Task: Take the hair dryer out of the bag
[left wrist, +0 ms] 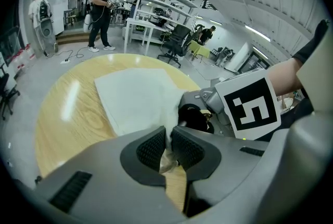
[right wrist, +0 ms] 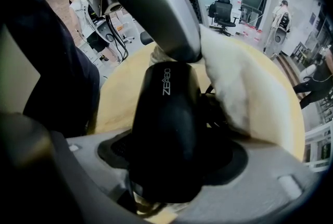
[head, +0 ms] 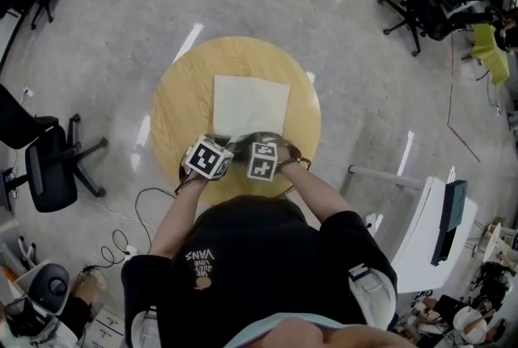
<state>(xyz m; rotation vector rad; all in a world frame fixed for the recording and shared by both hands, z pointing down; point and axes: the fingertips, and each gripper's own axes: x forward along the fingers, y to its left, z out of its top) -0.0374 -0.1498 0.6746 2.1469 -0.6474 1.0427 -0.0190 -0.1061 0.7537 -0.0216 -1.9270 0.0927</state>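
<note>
A flat white bag lies on the round wooden table. Both grippers meet at its near edge. My left gripper is shut on the edge of the bag's mouth, with cloth pinched between its pads. My right gripper is shut on the black hair dryer, whose body stands out of the bag between the jaws. In the left gripper view the hair dryer shows dark at the bag's opening, next to the right gripper's marker cube. In the head view the left gripper and right gripper are side by side.
Black office chairs stand on the floor at the left and upper right. Cables trail on the floor near the table's left. A white stand is at the right. A person stands far behind the table.
</note>
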